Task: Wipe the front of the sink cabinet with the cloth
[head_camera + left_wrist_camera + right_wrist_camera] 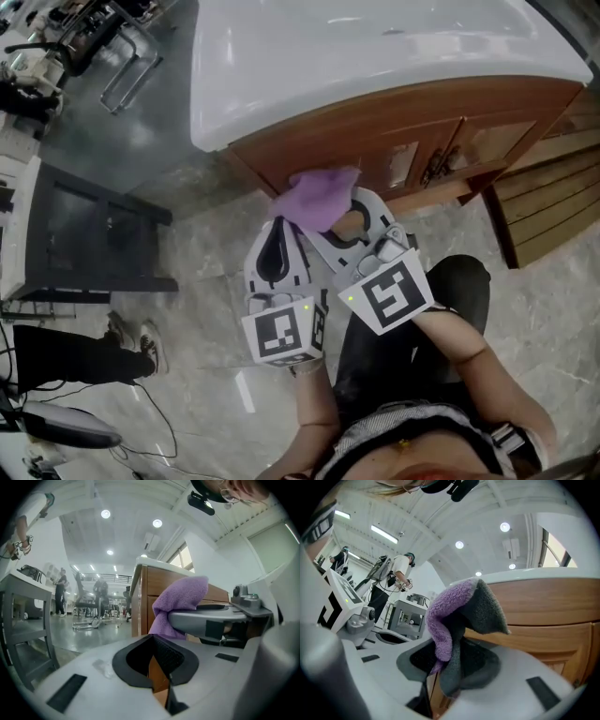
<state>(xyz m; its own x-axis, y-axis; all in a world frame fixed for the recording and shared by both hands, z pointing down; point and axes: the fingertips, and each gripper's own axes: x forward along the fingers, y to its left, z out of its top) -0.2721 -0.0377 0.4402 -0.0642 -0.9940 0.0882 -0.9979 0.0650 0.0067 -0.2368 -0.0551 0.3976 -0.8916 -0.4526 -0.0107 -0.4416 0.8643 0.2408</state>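
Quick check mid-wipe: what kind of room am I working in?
Likely a lab or test hall, not a home bathroom: the sink cabinet stands on open polished floor, with an equipment cart and a person nearby.

Crumpled purple cloth (319, 199) by brown wooden sink cabinet (403, 114) front

Marble floor (202, 291) bears wooden sink cabinet (375, 127), black stand (89, 230)

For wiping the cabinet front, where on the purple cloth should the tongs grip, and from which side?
Grip the cloth by a bunched edge, from the side away from the cabinet front, as the right tongs do: gathered folds sit between the jaws, and its loose bulk stands past them toward the wood, free to press flat.
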